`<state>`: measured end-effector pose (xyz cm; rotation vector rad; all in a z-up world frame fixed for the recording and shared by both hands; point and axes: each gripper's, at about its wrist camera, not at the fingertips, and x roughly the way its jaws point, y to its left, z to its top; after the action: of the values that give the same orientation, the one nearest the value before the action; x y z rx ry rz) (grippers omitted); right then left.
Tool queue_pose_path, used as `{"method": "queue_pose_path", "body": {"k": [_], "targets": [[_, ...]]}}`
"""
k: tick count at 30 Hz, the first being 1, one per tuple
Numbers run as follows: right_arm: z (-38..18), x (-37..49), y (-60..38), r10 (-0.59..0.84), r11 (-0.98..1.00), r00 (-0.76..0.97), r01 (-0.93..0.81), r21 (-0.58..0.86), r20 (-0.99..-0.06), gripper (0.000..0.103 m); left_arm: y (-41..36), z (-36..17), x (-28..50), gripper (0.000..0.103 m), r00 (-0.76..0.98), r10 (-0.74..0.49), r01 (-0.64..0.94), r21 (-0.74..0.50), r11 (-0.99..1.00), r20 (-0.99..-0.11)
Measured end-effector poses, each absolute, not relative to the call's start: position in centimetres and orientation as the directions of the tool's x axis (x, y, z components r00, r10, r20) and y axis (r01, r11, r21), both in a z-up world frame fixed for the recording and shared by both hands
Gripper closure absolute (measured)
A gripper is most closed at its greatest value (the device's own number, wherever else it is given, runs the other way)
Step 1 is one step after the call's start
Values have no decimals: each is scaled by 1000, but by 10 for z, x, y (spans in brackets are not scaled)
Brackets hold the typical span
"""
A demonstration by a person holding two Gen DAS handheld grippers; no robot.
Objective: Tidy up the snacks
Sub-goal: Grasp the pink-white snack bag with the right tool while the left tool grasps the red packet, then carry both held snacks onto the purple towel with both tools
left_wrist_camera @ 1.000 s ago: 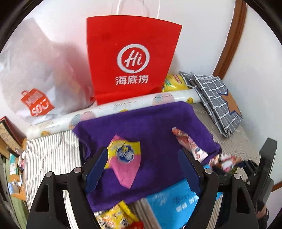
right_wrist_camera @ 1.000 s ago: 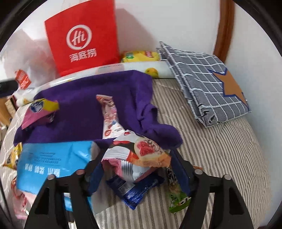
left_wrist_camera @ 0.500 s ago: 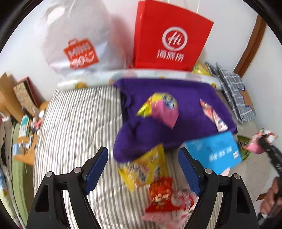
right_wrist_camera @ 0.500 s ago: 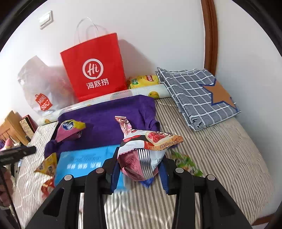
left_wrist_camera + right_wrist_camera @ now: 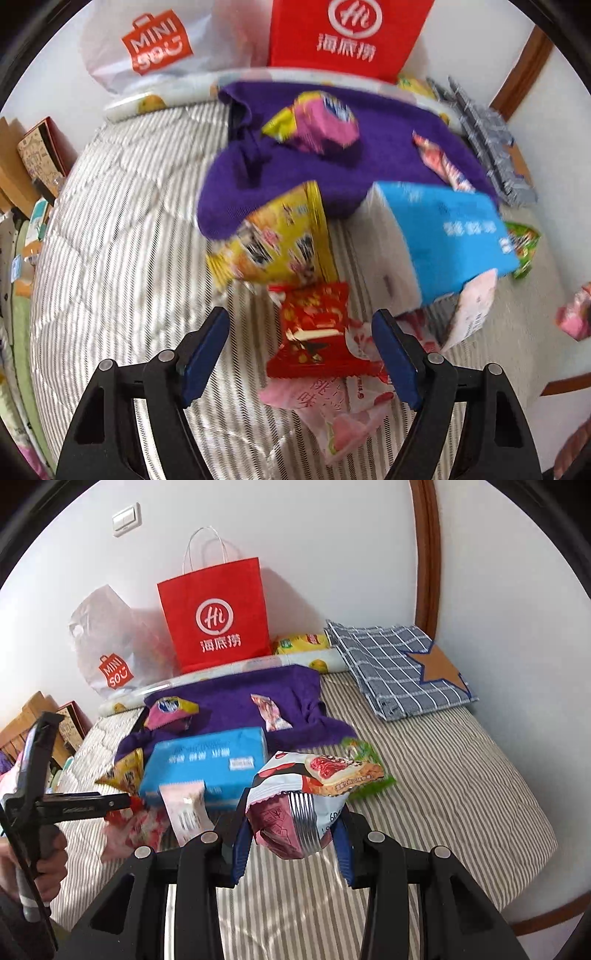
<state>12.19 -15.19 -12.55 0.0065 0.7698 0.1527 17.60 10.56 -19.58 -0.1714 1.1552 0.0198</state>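
Striped bed (image 5: 443, 775) carries everything, largest first: a checked cloth (image 5: 391, 664) by the wall, a purple towel (image 5: 236, 698), a red bag (image 5: 214, 616), a blue tissue pack (image 5: 203, 764). Snacks crowd round it (yellow pack (image 5: 280, 240), green one (image 5: 364, 751)). Right gripper (image 5: 291, 834) pinches a red-and-white snack (image 5: 295, 797), lifted clear of the bed. Left gripper (image 5: 301, 347) has its fingers closing, spread above a red packet (image 5: 314, 325) without touching it.
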Motion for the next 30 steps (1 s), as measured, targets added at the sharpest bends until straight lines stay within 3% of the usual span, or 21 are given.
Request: {"method": "queue_pose_path", "body": {"k": [1,3,20,30], "targets": [[-128,120,-154,138,989,702,-131,63,-699,67,102,-201,177,31,393,-68,-100,-116,988,-917],[-134,116,-159,134,990,688,-127,64,-713,67,99,-209,178,48,365,-82,-93,-124,988,-927],[-151,100,-159,150,988,670,-126,87,-727,67,102,-171,127,48,471,-136,-59,-184,981,-872],[-152,93,-151,152,987,666,-140,78,-730,67,106,-203,107,46,405,-142,-83,-192,978,-903]]}}
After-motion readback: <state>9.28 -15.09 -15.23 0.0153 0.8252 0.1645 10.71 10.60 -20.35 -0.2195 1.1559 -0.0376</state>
